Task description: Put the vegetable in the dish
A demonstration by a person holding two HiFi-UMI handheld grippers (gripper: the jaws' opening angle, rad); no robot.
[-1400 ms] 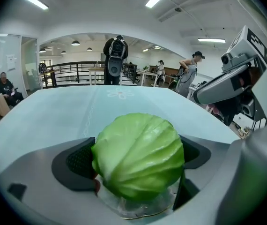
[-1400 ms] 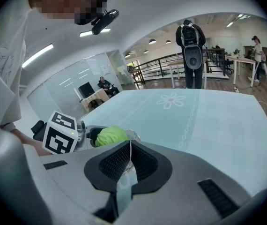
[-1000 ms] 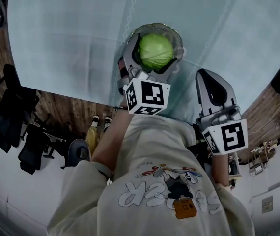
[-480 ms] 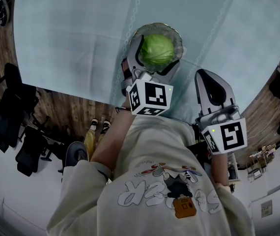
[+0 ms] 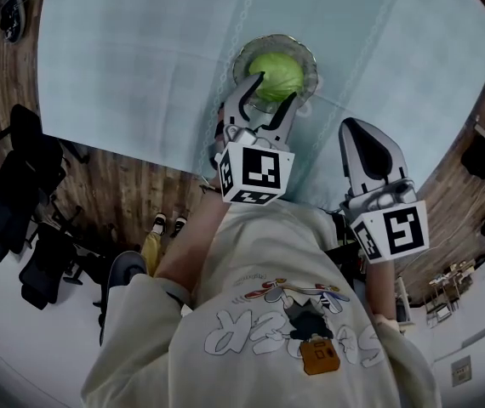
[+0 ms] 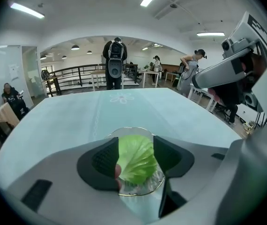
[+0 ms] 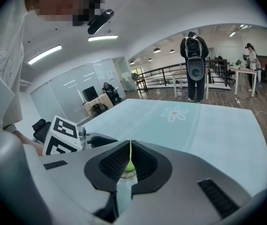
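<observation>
Sitting in the glass dish [image 5: 308, 58] on the table [image 5: 140, 75], the cabbage [image 5: 278, 70] looks placed; I judge the task done. It is round, so I note no long axis.

Left gripper [image 5: 272, 92] is the nearer one. Cabbage lies straight ahead and below its tips, showing through the gap. Its jaws have just been closing and stand half apart, pads clear of the leaves, gripping nothing.

Right gripper [image 5: 355, 130] is off to the right and nearer my body. Its jaws are together and empty.

Next move, as I read it: back the left straight out along that line.
</observation>
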